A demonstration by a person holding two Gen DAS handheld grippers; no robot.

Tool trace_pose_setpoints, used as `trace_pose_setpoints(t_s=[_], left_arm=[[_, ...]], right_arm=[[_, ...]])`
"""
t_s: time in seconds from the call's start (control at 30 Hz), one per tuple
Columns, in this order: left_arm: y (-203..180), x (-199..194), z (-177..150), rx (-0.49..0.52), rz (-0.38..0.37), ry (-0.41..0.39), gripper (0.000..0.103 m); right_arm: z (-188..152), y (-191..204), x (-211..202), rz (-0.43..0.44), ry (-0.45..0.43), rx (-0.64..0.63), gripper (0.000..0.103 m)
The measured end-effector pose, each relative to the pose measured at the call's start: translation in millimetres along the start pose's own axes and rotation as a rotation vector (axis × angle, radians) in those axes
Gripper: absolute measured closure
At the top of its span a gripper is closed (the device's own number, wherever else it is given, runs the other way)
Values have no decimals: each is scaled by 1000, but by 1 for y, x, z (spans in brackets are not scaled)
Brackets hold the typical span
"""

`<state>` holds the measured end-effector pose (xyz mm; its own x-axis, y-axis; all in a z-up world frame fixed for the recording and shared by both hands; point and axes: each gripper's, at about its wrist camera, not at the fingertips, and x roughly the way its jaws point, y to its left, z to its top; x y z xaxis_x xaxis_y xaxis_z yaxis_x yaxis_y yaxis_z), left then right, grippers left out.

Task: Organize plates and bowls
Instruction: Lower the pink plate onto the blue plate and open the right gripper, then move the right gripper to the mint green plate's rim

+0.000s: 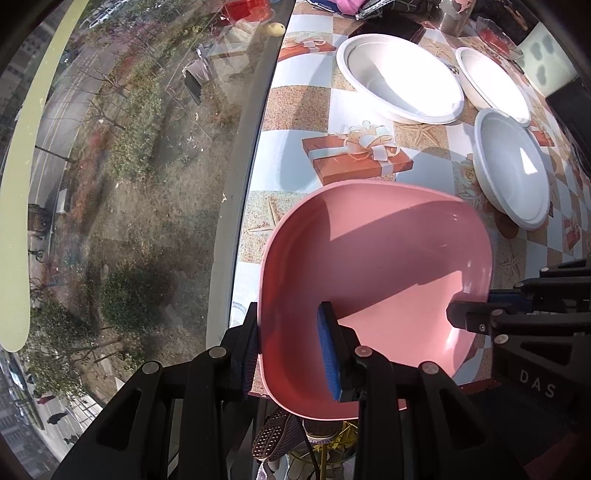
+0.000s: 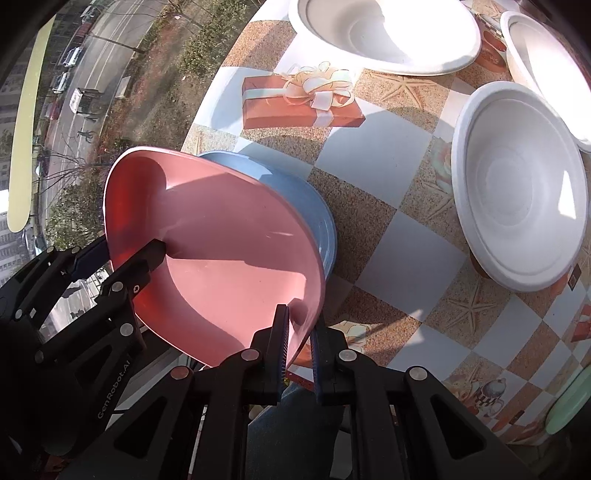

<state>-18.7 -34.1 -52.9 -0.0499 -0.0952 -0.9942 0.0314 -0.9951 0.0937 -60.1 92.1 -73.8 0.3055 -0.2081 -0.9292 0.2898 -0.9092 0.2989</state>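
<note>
A pink plate [image 1: 373, 280] is held tilted at the table's near left corner; it also shows in the right wrist view [image 2: 221, 254]. My left gripper [image 1: 291, 354] is shut on its near rim, and shows at the left in the right wrist view [image 2: 122, 254]. My right gripper [image 2: 297, 343] is shut on the plate's right rim, and shows at the right in the left wrist view [image 1: 476, 310]. A blue plate [image 2: 310, 210] lies under the pink one. Three white bowls stand beyond: a big one [image 1: 399, 77], a far one [image 1: 495, 81] and a near one [image 1: 513, 166].
The table has a checked cloth [image 1: 295, 103] with gift-box prints. A glass window [image 1: 129, 166] runs along its left edge, close to the plates. A green plate rim [image 2: 569, 406] shows at the lower right. A metal cup [image 1: 452, 18], a glass dish [image 1: 496, 37] and clutter stand at the back.
</note>
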Motion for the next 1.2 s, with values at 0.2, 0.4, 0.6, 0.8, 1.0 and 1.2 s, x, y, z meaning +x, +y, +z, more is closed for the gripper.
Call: trace_pose_setpoints(t_s=[0.2, 0.4, 0.6, 0.8, 1.0, 1.2], left_arm=[[-1, -1, -9, -2, -1, -17, 42], [2, -11, -14, -26, 0, -59, 25], [1, -22, -16, -43, -65, -62, 25], [-31, -37, -8, 43, -101, -71, 25], [-84, -50, 7, 178, -146, -75, 24], [-142, -62, 16, 323, -177, -79, 24]], right_arm=[[-6, -9, -6, -1, -8, -28, 89], [-10, -17, -22, -41, -41, -52, 59], [-23, -42, -41, -42, -92, -15, 29], [-38, -82, -58, -21, -142, 102, 13], [-50, -133, -70, 1, -191, 283, 13], [-76, -192, -82, 12, -235, 464, 13]])
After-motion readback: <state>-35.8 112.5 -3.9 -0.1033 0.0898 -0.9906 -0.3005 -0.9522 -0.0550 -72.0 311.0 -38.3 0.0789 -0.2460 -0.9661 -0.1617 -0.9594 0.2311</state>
